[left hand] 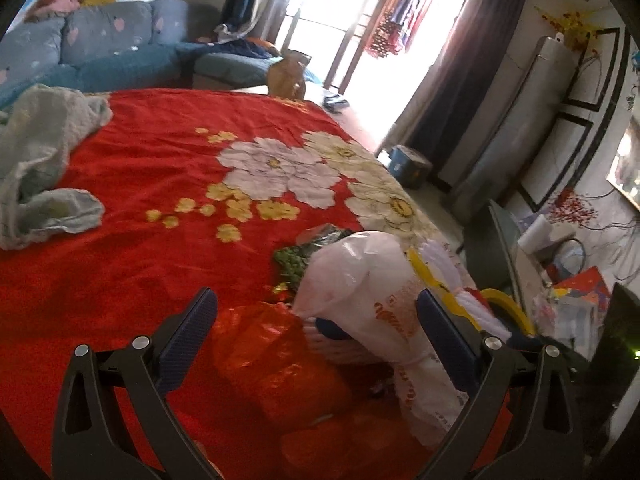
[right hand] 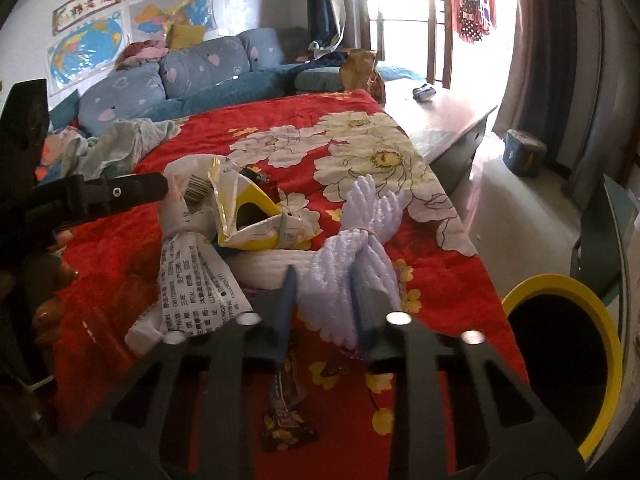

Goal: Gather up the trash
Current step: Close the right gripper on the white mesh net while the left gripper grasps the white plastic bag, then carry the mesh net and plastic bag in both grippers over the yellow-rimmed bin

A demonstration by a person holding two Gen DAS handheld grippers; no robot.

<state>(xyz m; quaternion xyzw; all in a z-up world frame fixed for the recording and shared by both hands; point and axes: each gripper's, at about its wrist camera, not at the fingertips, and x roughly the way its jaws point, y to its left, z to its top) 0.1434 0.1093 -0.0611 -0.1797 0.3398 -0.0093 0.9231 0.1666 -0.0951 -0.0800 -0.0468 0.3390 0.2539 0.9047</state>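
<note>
Gripper-wise, the right gripper (right hand: 326, 300) is seen pinched down on the lavender foam wrap (right hand: 360, 240), a ribbed bundle tied at its middle, whose long axis runs away from the jaws toward the far side of the bed (right hand: 200, 148). From that bundle, the yellow-rimmed bin (right hand: 600, 312) lies off to the right, past the bed's edge and lower, so a sideways carry is probably what's called for. Just left of the bundle, a torn yellow packet (right hand: 248, 216) and a printed white bag (right hand: 192, 272) are piled. The left gripper (left hand: 316, 308) is held wide open with nothing gripped, hovering at that same pile, the white bag (left hand: 360, 280) between its jaws.
</note>
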